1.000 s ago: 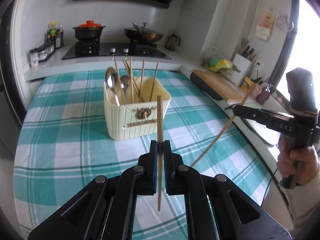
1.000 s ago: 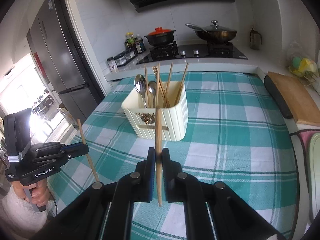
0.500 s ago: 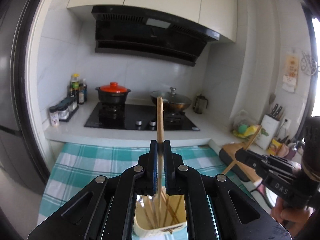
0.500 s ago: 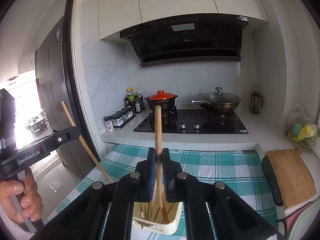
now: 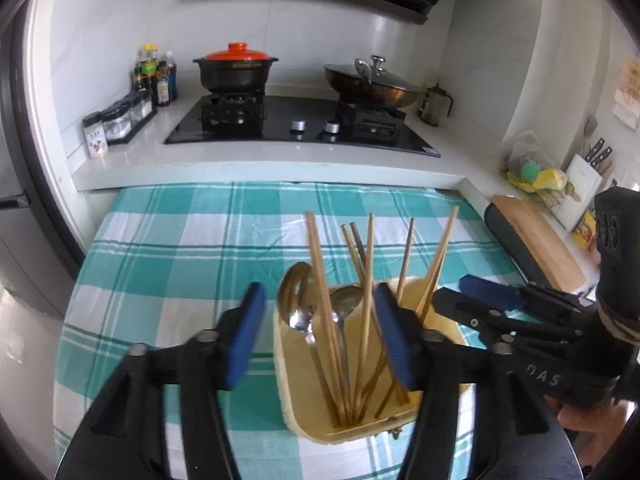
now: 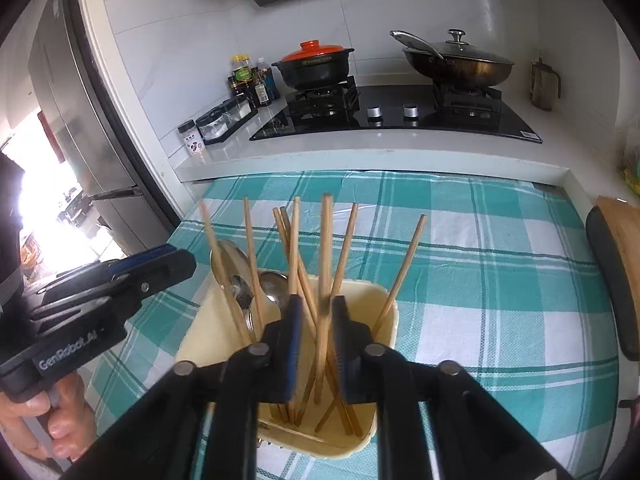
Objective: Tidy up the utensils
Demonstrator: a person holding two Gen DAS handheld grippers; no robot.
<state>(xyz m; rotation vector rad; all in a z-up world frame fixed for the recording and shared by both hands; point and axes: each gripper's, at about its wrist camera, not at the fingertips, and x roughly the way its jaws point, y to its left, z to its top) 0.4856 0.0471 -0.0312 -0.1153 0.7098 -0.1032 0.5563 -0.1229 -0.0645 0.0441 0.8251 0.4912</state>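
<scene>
Over the holder (image 5: 372,420) | left tongs (image 5: 316,336), right tongs (image 6: 314,344) angled down | jaws just opened, empty

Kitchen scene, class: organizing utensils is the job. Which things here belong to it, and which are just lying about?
Belong to the job:
chopsticks
spoons
cream utensil holder
left gripper
right gripper

Just lying about:
red-lidded pot
wok
sauce bottles
cutting board
knife block

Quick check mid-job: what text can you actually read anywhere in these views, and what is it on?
"DAS" on the right gripper body, left wrist view.
"GenRobot.AI" on the left gripper body, right wrist view.
Labels on the bottles, spice jar, black pot and wall paper: too small or blurred to read.
</scene>
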